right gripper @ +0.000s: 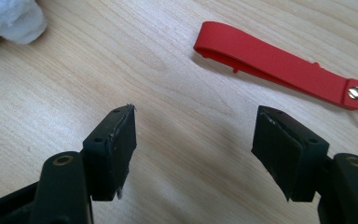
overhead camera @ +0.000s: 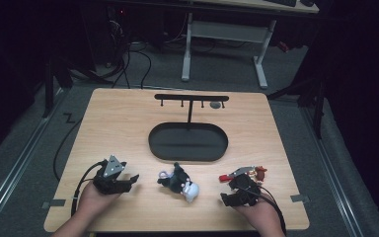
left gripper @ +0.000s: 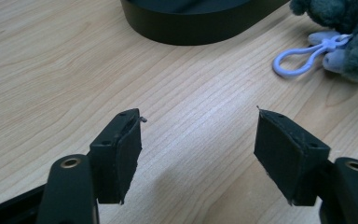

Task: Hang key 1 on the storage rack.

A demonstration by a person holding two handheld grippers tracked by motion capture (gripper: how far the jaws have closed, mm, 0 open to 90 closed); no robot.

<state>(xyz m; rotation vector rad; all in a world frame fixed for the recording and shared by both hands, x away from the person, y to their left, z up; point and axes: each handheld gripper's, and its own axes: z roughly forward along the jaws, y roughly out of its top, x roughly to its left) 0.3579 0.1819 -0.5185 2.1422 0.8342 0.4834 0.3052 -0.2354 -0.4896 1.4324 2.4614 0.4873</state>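
Hand-held gripper (right gripper: 193, 154) gapes near flat red strap (right gripper: 279, 65).

The bench (overhead camera: 128, 123) is pale wood with fine grain lines. On it sits a black oval tray (overhead camera: 188, 141), a dark grey plush keychain (overhead camera: 177, 178) with a lilac clip (left gripper: 303, 58), and at 3 o'clock a red strap (right gripper: 279, 65).

Lab: dark room, floor cables (overhead camera: 128, 64), workbench (overhead camera: 227, 29)
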